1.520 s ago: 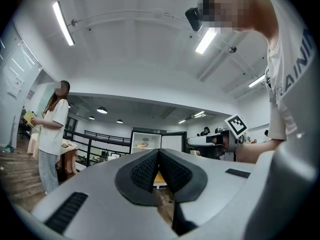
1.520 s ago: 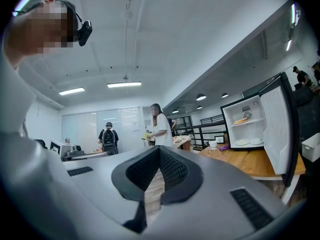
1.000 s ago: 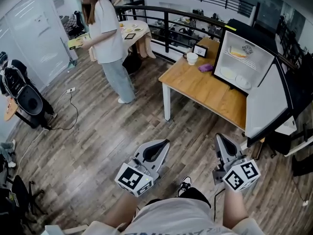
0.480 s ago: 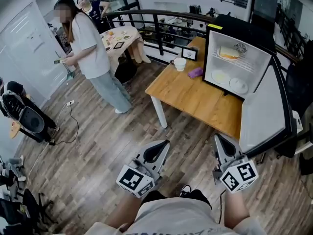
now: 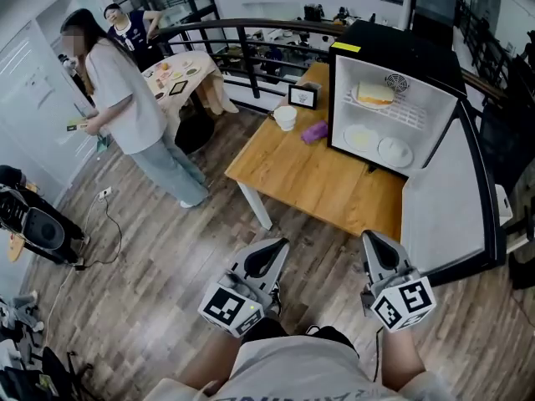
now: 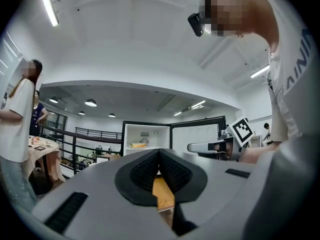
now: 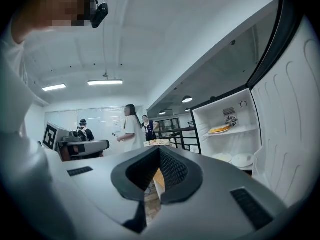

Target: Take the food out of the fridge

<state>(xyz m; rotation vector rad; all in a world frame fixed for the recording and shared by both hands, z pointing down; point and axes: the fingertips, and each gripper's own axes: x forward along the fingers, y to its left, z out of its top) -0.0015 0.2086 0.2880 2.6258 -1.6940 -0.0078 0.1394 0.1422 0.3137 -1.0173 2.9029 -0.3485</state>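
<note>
Ahead of both claws, head view: fridge (image 5: 393, 48) on table (image 5: 318, 182), door swung wide; sandwich (image 5: 375, 93) on upper shelf, plates (image 5: 394, 150) below; nothing removed yet.
Left gripper view: left gripper (image 6: 159, 153) jaws pressed together, empty; fridge well ahead.
Right gripper view: right gripper (image 7: 159, 153) likewise; food ahead, rightward.

Wooden table (image 5: 322, 182) with fridge (image 5: 397, 44), cup (image 5: 285, 118)

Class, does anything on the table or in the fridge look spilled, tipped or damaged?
Nothing stands out. The fridge stands upright on the table, door open, food sitting flat inside; the cup beside it is upright.
</note>
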